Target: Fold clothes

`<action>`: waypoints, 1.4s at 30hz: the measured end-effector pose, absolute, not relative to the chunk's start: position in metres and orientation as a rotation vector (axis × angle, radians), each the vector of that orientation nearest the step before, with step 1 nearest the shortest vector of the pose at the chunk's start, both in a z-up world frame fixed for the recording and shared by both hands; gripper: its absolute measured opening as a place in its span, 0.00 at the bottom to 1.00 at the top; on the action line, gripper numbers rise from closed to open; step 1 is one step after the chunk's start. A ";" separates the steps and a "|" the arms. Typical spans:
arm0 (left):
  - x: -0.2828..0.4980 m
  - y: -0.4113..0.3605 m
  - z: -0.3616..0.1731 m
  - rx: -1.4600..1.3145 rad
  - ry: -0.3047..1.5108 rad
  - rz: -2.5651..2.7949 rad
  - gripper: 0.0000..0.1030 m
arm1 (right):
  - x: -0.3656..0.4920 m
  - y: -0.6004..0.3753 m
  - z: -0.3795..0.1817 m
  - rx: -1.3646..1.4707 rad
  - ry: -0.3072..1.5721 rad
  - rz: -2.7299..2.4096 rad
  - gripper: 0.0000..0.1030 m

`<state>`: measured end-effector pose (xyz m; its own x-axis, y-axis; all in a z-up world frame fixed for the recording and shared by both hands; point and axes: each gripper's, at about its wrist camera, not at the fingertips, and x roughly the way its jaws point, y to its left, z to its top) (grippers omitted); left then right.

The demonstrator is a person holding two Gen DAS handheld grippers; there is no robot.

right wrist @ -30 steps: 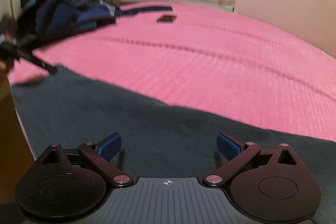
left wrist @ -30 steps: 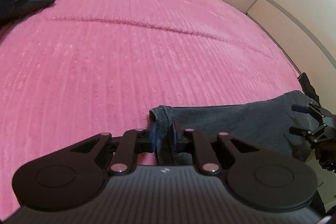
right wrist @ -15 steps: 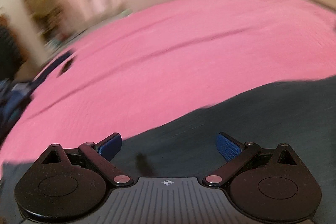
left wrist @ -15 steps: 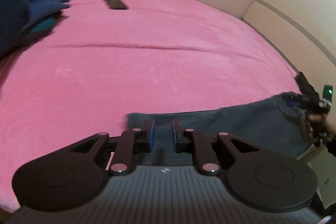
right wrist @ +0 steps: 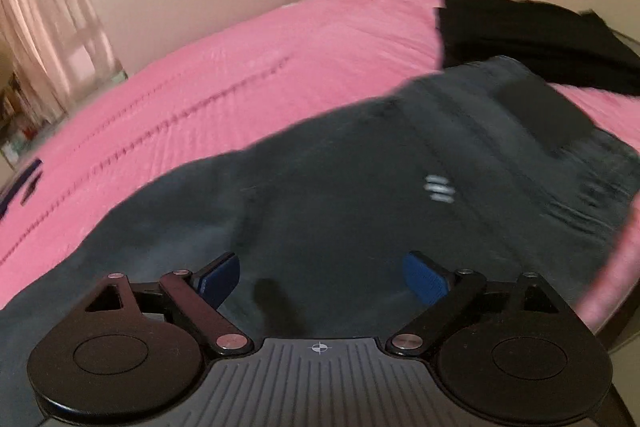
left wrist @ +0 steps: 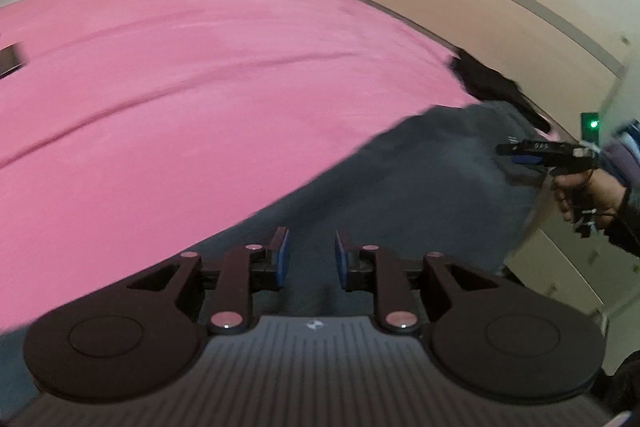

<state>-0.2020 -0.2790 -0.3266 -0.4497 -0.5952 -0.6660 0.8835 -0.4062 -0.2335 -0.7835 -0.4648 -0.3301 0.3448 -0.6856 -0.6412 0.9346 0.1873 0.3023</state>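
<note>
Right wrist view: grey sweatpants (right wrist: 360,187) lie limp on the pink bedspread (right wrist: 240,67), soft, light, best pinched at the waistband beside the black garment (right wrist: 540,35); right gripper (right wrist: 320,279) gapes wide above them, left gripper (left wrist: 308,259) has just parted, released.

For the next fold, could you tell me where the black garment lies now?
In the right wrist view, the black garment lies upper right on the pink bedspread, just beyond the grey trousers.

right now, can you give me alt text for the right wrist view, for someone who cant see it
The right gripper hangs open over dark grey trousers spread on a pink bedspread, nothing between its blue pads. A folded black garment lies beyond, near the wall.
</note>
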 end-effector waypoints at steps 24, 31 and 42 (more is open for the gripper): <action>-0.453 -0.520 -0.373 0.967 0.892 -2.441 0.28 | -0.807 -0.455 -0.338 0.592 0.617 -1.219 1.00; -0.463 -0.490 -0.367 1.032 0.871 -2.568 0.38 | -0.806 -0.456 -0.339 0.604 0.586 -1.258 1.00; -0.468 -0.560 -0.377 0.756 1.166 -2.514 0.30 | -0.806 -0.455 -0.338 0.596 0.582 -1.263 1.00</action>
<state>-0.4684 -0.5605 -0.3773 -0.8279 -0.0229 -0.5604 0.4426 -0.6403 -0.6278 -0.8060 -0.4550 -0.3378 0.2043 -0.6905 -0.6939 0.9761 0.1974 0.0909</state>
